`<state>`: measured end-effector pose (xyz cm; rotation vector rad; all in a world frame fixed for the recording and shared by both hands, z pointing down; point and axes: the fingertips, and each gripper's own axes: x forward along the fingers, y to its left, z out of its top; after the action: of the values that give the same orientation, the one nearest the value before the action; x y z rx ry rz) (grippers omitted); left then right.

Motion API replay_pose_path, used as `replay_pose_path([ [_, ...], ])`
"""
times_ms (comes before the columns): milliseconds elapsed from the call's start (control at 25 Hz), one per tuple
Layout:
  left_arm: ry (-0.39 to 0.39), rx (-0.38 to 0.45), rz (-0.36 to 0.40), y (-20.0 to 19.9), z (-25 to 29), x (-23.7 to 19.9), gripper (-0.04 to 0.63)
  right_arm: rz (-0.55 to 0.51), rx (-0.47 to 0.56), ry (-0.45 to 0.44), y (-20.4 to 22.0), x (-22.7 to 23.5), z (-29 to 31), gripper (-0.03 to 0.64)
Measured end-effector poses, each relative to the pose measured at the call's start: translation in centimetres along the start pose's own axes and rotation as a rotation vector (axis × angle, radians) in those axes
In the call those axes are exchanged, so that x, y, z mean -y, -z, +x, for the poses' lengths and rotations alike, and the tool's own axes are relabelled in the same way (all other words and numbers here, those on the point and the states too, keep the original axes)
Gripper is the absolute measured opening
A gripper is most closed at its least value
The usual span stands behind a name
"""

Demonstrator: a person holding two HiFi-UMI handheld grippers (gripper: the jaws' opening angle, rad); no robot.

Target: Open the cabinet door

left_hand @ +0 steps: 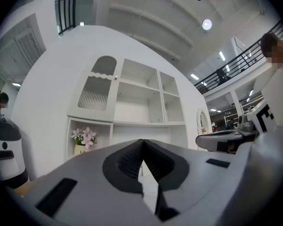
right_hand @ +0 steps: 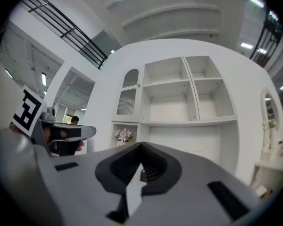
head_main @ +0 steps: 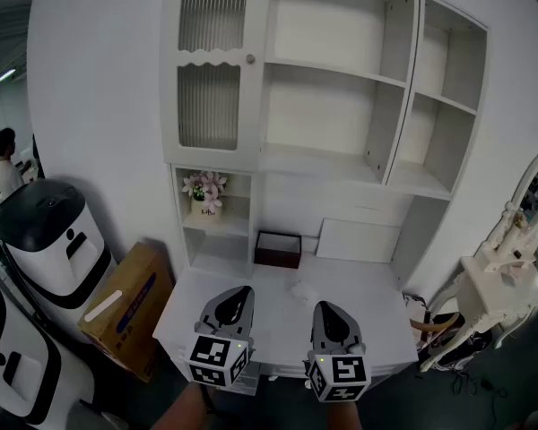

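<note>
Door [head_main: 213, 61] stands tall, shut flush, knob [head_main: 249, 58] rightward; left tongs [head_main: 240, 292] and right tongs [head_main: 326, 309] closed, empty.

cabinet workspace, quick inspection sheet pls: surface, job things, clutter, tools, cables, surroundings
surface: white desk top, below open shelves
job's things: cabinet door closed, knob on its right edge
clutter: flower pot in the niche under the door; dark box at the desk's back
tools: left tool and right tool both shut, empty, by the desk's front edge
cables: tangle on the floor at right
surroundings: cardboard box and white machine at left, mirror stand at right
</note>
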<state>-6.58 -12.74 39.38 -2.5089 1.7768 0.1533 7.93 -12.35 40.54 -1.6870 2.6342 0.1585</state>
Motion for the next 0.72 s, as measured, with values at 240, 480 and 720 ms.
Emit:
replay_pose_path([
  [240,-0.011,-0.007,-0.006,0.21,-0.16,-0.26,0.009,-0.016,-0.001,0.005,0.05,0.04,-0.17,0.020],
  [480,-0.012,-0.007,-0.005,0.06,-0.28,-0.15,0.009,-0.002,0.015,0.003,-0.22,-0.05,-0.41,0.020],
  [720,-0.012,-0.016,0.015,0.06,-0.35,0.58,0.009,0.009,0.031,0.000,-0.45,0.49,-0.97,0.020],
])
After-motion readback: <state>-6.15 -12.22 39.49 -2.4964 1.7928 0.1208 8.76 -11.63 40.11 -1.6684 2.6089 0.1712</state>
